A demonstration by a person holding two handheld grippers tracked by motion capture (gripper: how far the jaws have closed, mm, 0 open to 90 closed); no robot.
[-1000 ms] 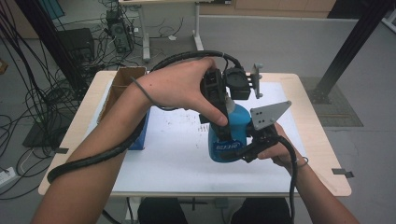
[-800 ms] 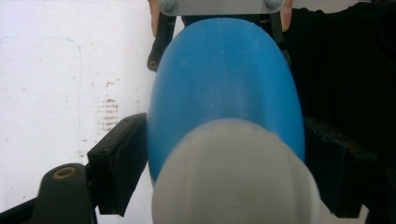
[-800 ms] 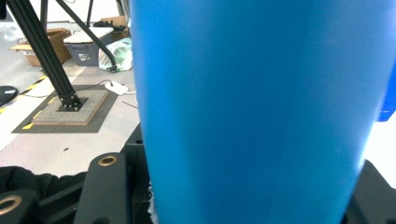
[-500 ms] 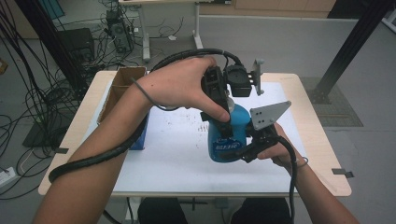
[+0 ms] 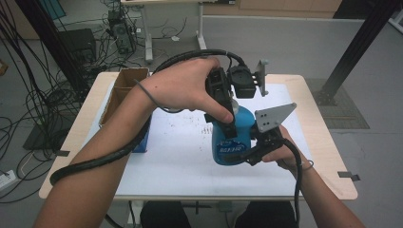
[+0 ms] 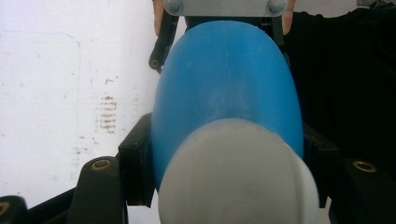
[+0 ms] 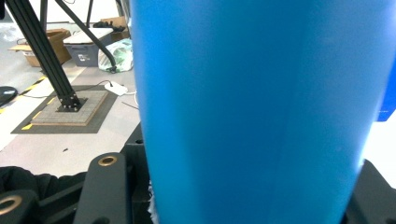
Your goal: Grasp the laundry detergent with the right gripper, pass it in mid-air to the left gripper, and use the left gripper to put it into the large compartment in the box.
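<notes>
Right of centre on the white table (image 5: pixel 157 161) stands the blue bottle (image 5: pixel 231 142), upright, and both grippers are on it! From above, the left gripper (image 5: pixel 227 124) comes down over the bottle's top, jaws clamped either side of the blue shoulder just below the white cap (image 6: pixel 238 172). Down low on the right, the right gripper (image 5: pixel 249 154) squeezes the bottle's body between its jaws. At far left sits a cardboard box (image 5: pixel 124 88).

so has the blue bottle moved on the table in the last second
No. The blue bottle sits in the same spot beside the brown smudges on the white sheet, held by both grippers.
</notes>
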